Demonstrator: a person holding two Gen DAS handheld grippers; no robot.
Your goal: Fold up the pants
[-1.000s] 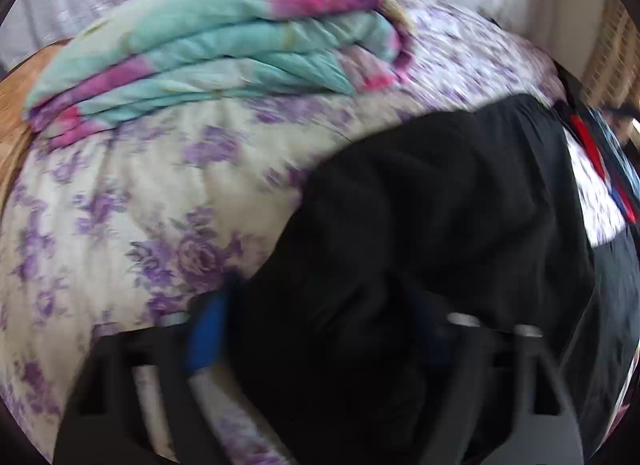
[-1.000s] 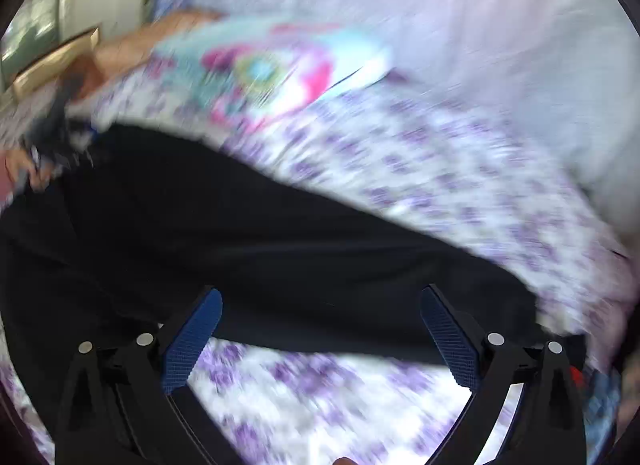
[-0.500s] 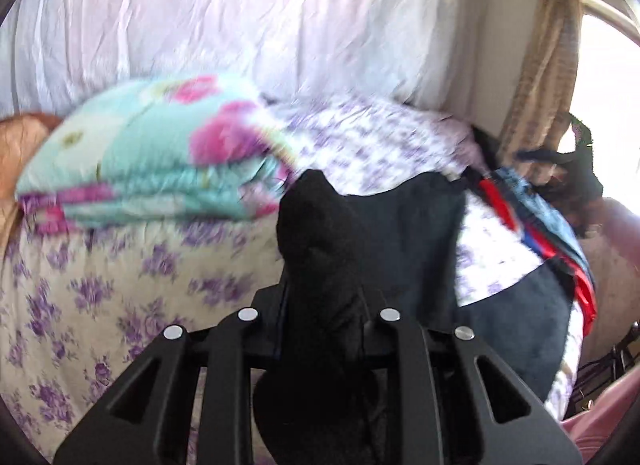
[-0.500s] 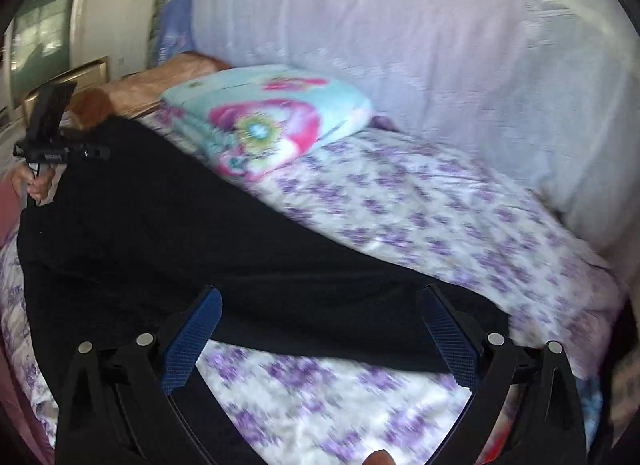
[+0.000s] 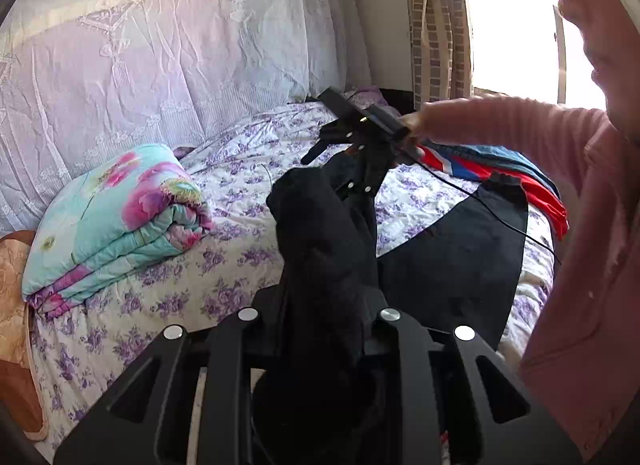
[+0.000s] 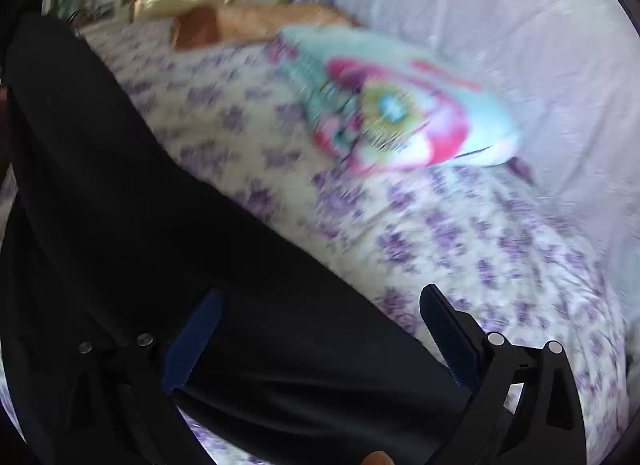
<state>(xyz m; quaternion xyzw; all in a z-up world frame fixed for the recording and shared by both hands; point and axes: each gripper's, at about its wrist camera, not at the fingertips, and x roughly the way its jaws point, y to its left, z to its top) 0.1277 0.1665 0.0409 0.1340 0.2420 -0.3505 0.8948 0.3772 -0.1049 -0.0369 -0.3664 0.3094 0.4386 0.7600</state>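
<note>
The black pants [image 5: 452, 265] lie on the floral bed. My left gripper [image 5: 320, 305] is shut on a bunched part of them and holds it raised above the bed. In the right wrist view the pants [image 6: 168, 249] stretch across the left and bottom. My right gripper [image 6: 320, 329] is open, its blue pads on either side of the black cloth. It also shows in the left wrist view [image 5: 352, 153], held over the pants at the bed's far side; its jaws are unclear there.
A folded turquoise and pink quilt [image 5: 116, 217] lies on the purple-flowered sheet [image 5: 192, 297] at the left, and shows in the right wrist view [image 6: 400, 113]. A lace curtain [image 5: 160, 45] hangs behind. Red and blue clothes [image 5: 500, 173] lie at the right. The person's pink sleeve [image 5: 580, 225] fills the right.
My left gripper closed on the black pants and lifted them up from the bed. My right gripper stayed open and moved down over the pants, toward the left gripper.
</note>
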